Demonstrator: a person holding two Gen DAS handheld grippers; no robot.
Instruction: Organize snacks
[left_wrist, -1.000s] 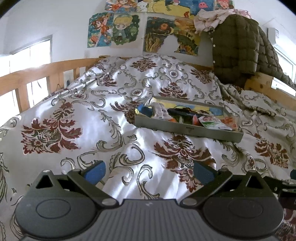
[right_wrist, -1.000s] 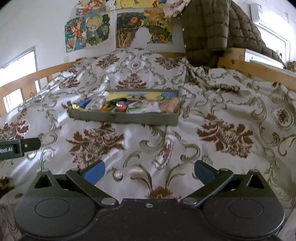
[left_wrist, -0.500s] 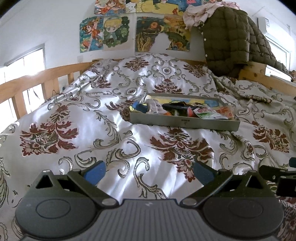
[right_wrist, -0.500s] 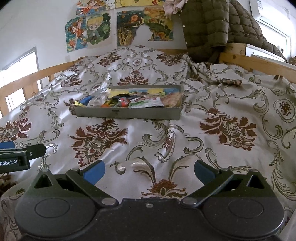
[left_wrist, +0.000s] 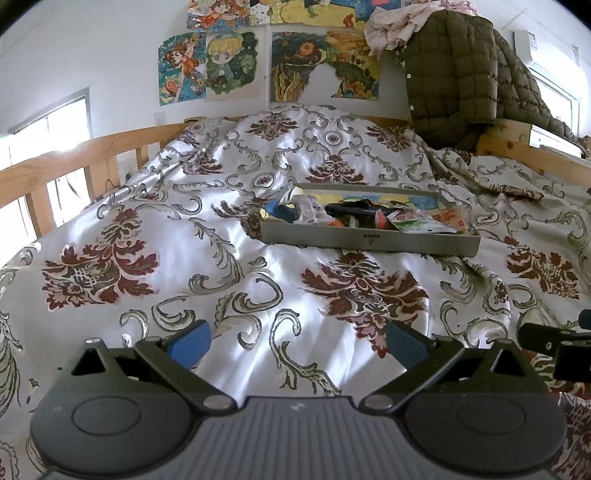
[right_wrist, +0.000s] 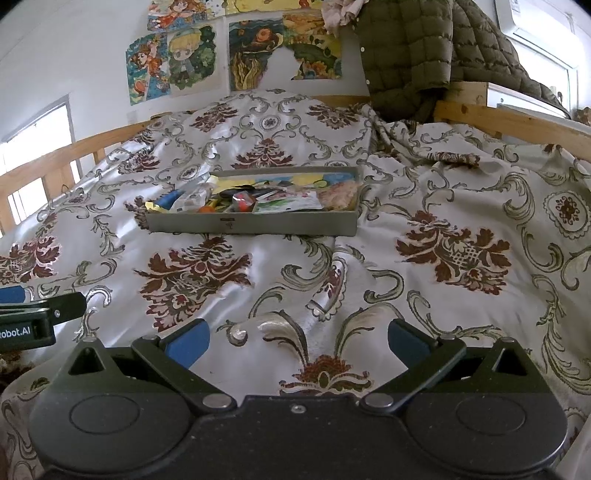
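a home bedroom: quilted bed, wooden rail, cartoon posters.

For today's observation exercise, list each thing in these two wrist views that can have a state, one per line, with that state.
Left gripper: open, empty, above the bedspread.
Right gripper: open, empty, above the bedspread.
Grey tray: lying flat on the bed, uncovered, full of mixed snack packets.
Snack packets: jumbled together inside the tray.
Bedspread: spread over the bed, wrinkled.
Quilted jacket: draped over the bed frame.
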